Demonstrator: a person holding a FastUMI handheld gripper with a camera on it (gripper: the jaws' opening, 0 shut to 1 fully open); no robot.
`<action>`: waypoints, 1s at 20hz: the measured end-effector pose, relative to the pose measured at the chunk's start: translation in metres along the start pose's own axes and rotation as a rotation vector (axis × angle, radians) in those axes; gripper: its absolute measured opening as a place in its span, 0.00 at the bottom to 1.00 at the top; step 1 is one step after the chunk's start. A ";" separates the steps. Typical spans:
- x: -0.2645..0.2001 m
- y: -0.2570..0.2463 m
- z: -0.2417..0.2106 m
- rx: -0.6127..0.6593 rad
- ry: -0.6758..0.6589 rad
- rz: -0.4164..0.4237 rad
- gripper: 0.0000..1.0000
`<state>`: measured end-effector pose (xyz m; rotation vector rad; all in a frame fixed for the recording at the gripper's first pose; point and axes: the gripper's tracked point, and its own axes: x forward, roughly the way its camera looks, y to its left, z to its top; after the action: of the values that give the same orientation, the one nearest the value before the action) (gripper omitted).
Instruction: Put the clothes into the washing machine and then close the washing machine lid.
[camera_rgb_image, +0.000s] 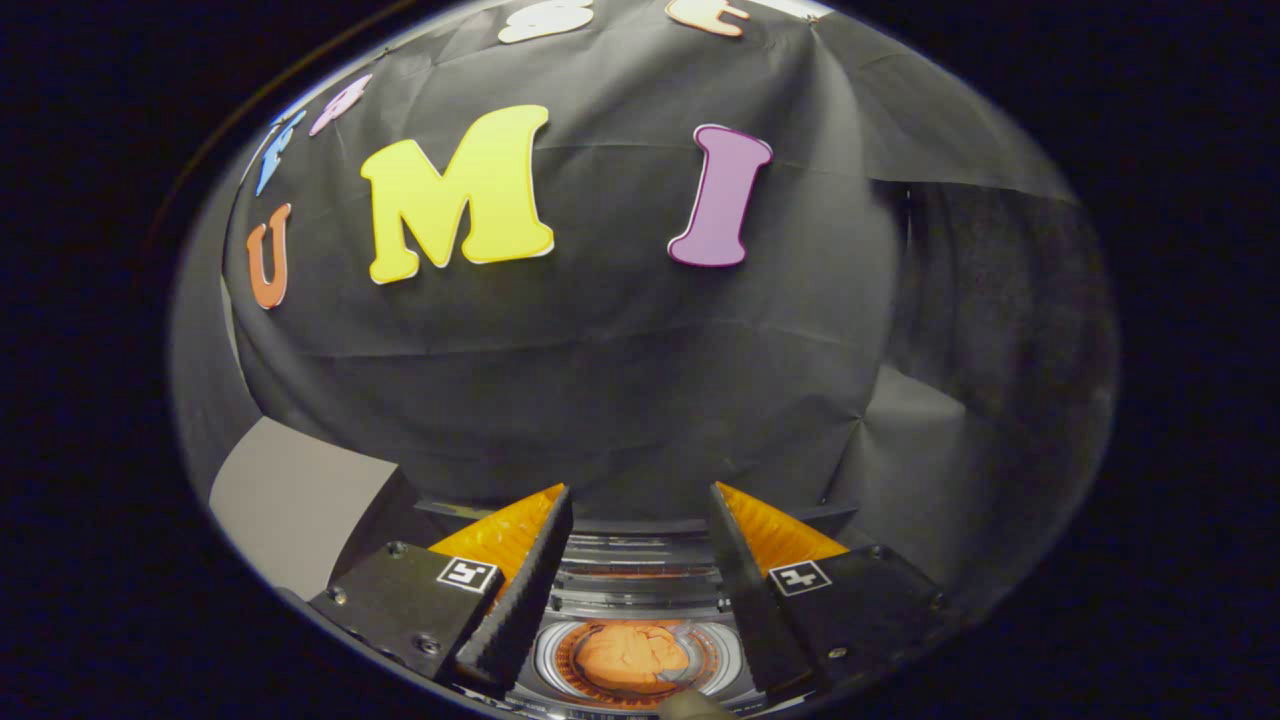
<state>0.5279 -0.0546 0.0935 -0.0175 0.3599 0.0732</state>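
Observation:
My gripper (640, 505) is open, its two fingers spread wide with nothing held between them. Below and between the fingers stands the washing machine (640, 580), seen from above. Its round glass lid (635, 660) lies flat over the drum opening. Orange clothes (630, 655) show through the glass, bunched inside the drum. The gripper hangs above the machine's top, apart from the lid.
A grey flat panel (290, 500) stands to the left of the left finger. The booth's black cloth wall (620, 400) rises just behind the machine and wraps round to the right.

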 end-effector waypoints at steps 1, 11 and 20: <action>0.008 0.001 0.002 0.002 0.002 0.000 0.84; 0.088 -0.005 -0.028 0.048 0.151 -0.036 0.84; 0.084 -0.008 -0.034 0.005 0.093 -0.044 0.87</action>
<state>0.5948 -0.0577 0.0325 -0.0243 0.4522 0.0281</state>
